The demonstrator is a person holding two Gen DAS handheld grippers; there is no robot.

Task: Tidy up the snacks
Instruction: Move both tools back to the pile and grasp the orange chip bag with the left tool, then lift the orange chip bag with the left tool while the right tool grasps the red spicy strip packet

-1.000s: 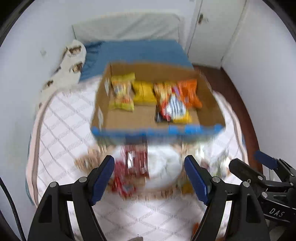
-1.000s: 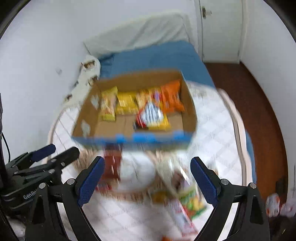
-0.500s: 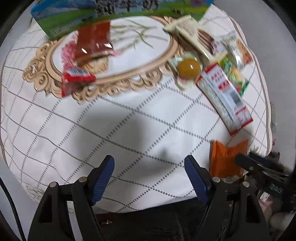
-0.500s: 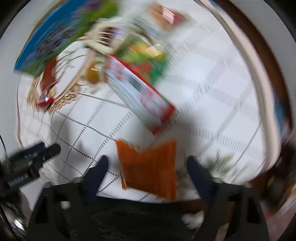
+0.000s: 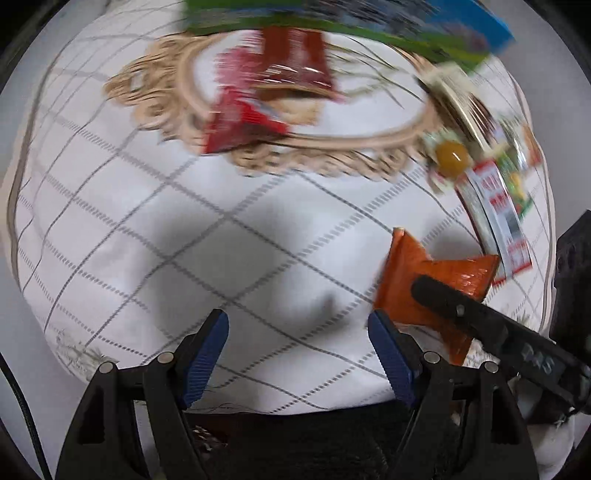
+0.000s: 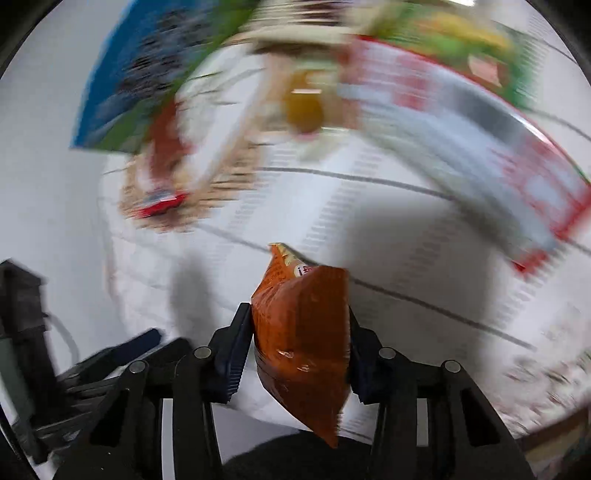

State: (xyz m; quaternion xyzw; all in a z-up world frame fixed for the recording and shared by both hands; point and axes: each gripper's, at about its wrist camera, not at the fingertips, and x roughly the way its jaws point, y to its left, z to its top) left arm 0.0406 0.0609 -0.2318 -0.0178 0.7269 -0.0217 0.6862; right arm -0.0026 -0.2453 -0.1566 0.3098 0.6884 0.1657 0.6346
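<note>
The orange snack packet (image 6: pixel 301 339) sits at the bottom centre of the right wrist view, squeezed between the right tongs (image 6: pixel 299 350), whose jaws have just been closing and now press its sides. In the left wrist view the same packet (image 5: pixel 413 280) lies at the lower right on the quilted bed cover (image 5: pixel 184 240). The grip looks to catch only the puffy middle, so the slick film could slide out on lifting, or the contents could be crushed. The left tongs (image 5: pixel 297 354) hang wide and empty over bare cover at the lower centre. Red packets (image 5: pixel 258 107) and the printed box (image 5: pixel 332 22) lie towards the top, blurred, so a hurried swing could miss the box
</note>
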